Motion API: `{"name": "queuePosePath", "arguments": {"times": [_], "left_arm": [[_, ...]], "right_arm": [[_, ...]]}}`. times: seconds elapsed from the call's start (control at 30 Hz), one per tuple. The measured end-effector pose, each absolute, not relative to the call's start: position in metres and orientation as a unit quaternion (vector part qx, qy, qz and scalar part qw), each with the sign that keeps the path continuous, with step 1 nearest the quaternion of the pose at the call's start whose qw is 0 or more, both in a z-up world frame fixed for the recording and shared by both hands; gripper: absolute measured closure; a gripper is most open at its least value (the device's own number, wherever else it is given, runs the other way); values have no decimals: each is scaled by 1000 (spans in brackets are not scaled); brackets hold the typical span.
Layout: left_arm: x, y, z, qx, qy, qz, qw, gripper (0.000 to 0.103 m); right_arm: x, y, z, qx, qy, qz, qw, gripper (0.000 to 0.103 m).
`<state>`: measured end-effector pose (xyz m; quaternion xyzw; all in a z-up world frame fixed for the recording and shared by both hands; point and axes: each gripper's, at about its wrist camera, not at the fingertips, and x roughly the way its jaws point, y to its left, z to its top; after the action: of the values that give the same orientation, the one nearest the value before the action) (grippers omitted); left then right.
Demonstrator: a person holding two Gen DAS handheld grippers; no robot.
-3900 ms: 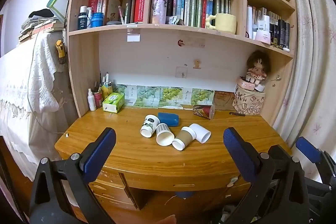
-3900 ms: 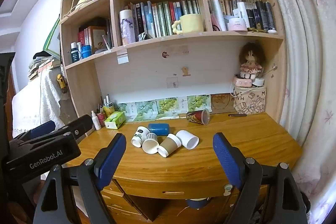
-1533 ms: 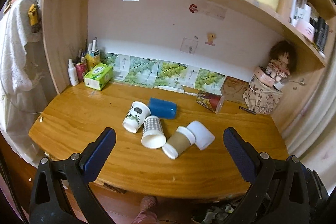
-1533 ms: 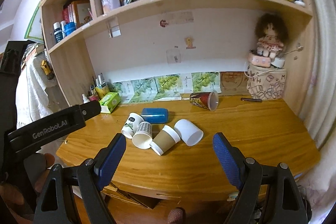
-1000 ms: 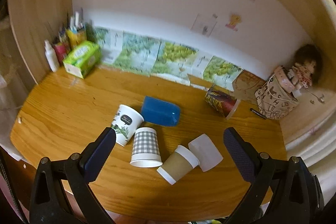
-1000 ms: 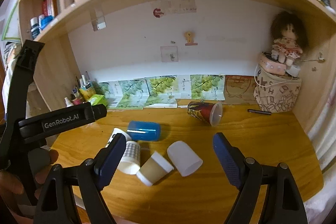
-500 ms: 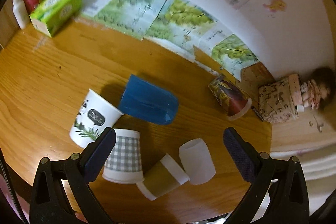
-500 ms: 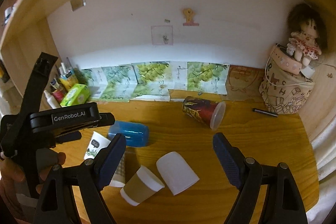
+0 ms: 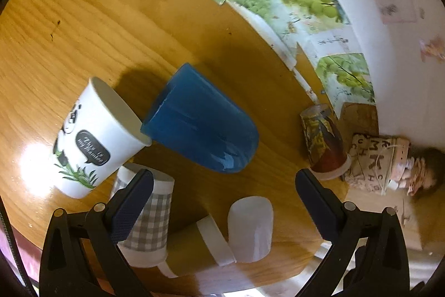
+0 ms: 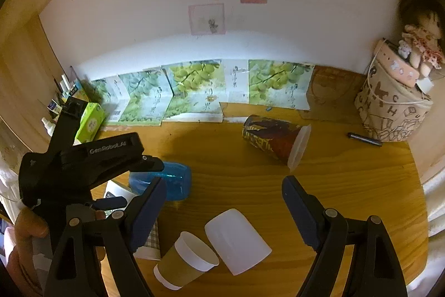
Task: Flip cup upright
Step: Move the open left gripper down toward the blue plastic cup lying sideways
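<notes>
The wooden desk (image 10: 347,185) fills both views, its near edge cut off by the frame. Along the back wall lean the grape-print sheets (image 10: 194,91), partly blurred at the left. At the right stands a letter-print fabric basket (image 10: 389,113) with a doll (image 10: 420,41) on top, smeared by the lens edge.

The left gripper (image 9: 222,202) hangs over the cluster of cups, its tongs spread wide and holding nothing. The right gripper (image 10: 224,202) is likewise spread wide and empty above the desk's front half.

Every cup lies on its side. The blue cup (image 9: 203,124) lies just ahead of the left tongs, its base touching the rim of the panda-print paper cup (image 9: 91,141); in the right wrist view much of it is hidden behind the left gripper's body. The red patterned cup (image 10: 272,139) lies apart near the back. The frosted white cup (image 10: 236,241) touches the brown paper cup (image 10: 186,260). The checked cup (image 9: 150,224) is partly covered by the left fingers (image 9: 133,208). A pen (image 10: 364,139) lies beside the basket.
</notes>
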<state>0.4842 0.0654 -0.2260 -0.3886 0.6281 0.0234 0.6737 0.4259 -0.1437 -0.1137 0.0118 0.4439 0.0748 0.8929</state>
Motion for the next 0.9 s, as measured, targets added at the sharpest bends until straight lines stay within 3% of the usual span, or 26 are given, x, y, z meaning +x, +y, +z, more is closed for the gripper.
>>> {"name": "queuePosePath", "arguments": {"times": [0.9], "left_arm": [[517,74,-267,-389,631,64,668,2]], "right_arm": [[459,-157,-146,36,498,36,866,18]]}}
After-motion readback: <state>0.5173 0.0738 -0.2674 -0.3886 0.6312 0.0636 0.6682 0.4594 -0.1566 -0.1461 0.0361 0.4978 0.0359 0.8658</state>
